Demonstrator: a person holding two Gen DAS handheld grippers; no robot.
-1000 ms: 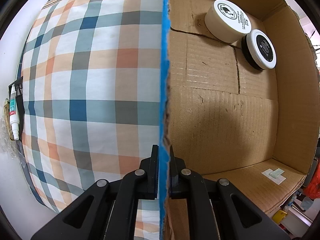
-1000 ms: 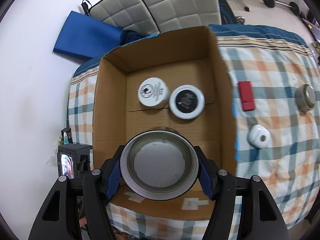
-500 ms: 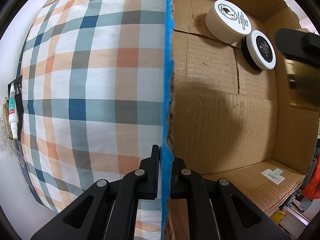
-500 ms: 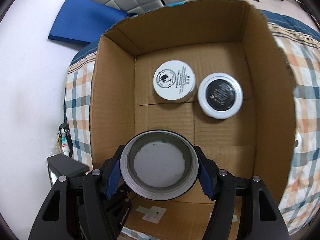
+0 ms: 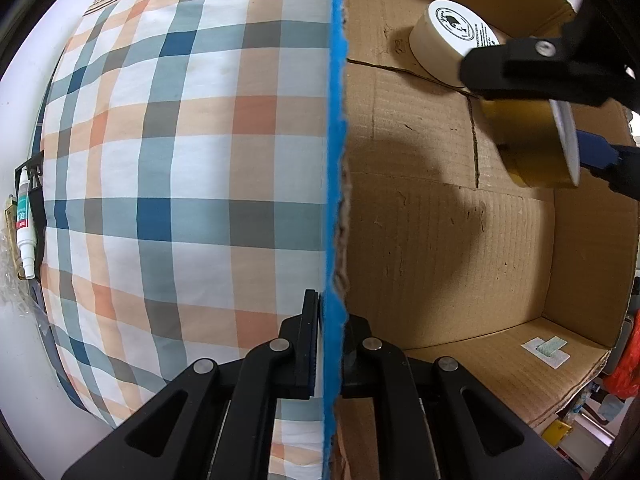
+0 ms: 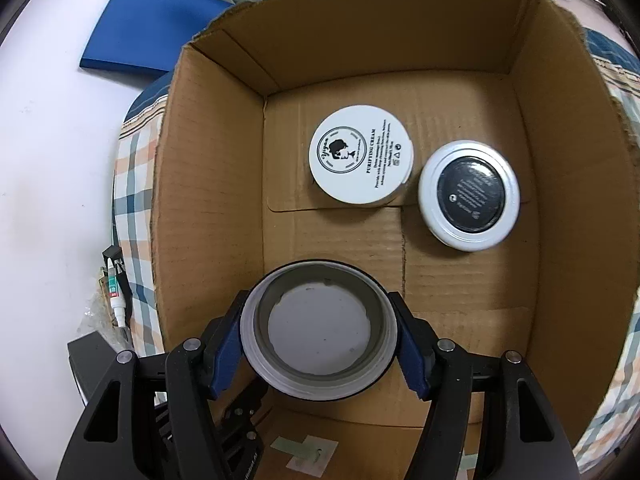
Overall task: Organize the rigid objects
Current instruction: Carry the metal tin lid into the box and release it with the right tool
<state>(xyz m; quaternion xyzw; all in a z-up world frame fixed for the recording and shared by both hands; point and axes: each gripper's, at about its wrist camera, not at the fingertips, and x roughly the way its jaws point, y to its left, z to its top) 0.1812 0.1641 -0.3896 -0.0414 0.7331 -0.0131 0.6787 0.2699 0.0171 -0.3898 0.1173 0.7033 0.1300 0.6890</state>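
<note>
My right gripper [image 6: 320, 340] is shut on a round amber jar [image 6: 318, 330], its grey base facing the camera, and holds it above the floor of an open cardboard box [image 6: 208, 184]. The jar [image 5: 532, 144] and the right gripper [image 5: 560, 92] also show in the left wrist view, inside the box. A white cream jar [image 6: 360, 154] and a black-topped white jar [image 6: 469, 198] stand at the box's far end. My left gripper [image 5: 332, 344] is shut on the box's blue-edged left wall [image 5: 334, 160].
The box rests on a plaid-covered bed [image 5: 180, 160]. A small white tube [image 5: 25, 236] lies past the bed's left edge. A blue mat [image 6: 140, 28] lies on the white floor beyond the box.
My right gripper has carried the amber jar forward and down into the box; it now appears in the left wrist view. My left gripper keeps its hold on the wall.
</note>
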